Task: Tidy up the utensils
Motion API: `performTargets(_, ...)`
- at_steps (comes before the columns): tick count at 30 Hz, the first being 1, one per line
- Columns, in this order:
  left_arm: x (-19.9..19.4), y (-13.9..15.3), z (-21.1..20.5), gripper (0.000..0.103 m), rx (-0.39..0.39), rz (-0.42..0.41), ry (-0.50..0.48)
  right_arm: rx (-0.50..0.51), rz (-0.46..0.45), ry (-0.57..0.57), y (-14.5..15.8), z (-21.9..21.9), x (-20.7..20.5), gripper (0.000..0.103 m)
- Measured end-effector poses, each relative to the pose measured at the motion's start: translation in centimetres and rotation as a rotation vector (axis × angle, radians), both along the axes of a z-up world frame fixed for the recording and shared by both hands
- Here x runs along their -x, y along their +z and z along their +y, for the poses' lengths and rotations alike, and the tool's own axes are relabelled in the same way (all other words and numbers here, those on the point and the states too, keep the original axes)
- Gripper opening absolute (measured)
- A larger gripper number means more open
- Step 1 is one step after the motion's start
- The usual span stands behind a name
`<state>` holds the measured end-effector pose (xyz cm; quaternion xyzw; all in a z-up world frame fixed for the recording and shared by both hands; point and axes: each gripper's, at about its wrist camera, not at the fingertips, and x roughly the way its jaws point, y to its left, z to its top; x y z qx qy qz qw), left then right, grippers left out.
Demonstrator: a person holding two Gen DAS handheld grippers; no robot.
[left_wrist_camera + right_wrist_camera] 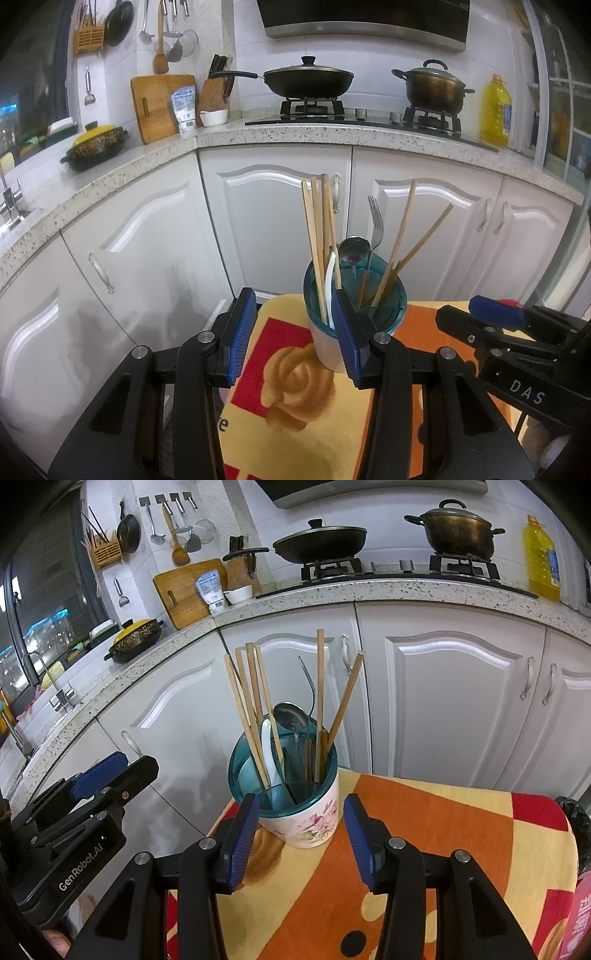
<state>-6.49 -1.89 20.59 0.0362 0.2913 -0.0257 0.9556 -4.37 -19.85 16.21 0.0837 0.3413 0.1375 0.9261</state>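
On the near-left part of a small worktop draped in an orange, yellow and red patterned cloth stands a white floral-printed utensil cup with a teal translucent divided insert, upright, close to the cloth's edge. Inside it: a bunch of four wooden chopsticks leaning left, two more wooden chopsticks on the right side splaying up-right, a white plastic spoon resting against the insert rim, a metal spoon with bowl up, and a metal fork with tines up behind it; which compartment each sits in can't be told exactly. Right tool is spread wide, blue-padded fingers on either side of the cup's lower body, not touching it, holding nothing. Left tool also wide and empty, its right finger overlapping the cup in the left wrist view, contact unclear; cup sits off to that side rather than centred between the fingers. Each tool shows at the edge of the other's view. Behind the worktop: white panelled cabinet doors, a speckled stone counter carrying a black lidded wok and a dark lidded stockpot on a gas hob, a yellow oil bottle, a wooden cutting board.
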Motion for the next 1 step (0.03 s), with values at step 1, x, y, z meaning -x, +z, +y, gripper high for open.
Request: performTargets(1,-0.01,-0.03,-0.05,0.042,0.002,0.003,-0.002,0.0,0.001,-0.005,-0.06,-0.28,0.07,0.046)
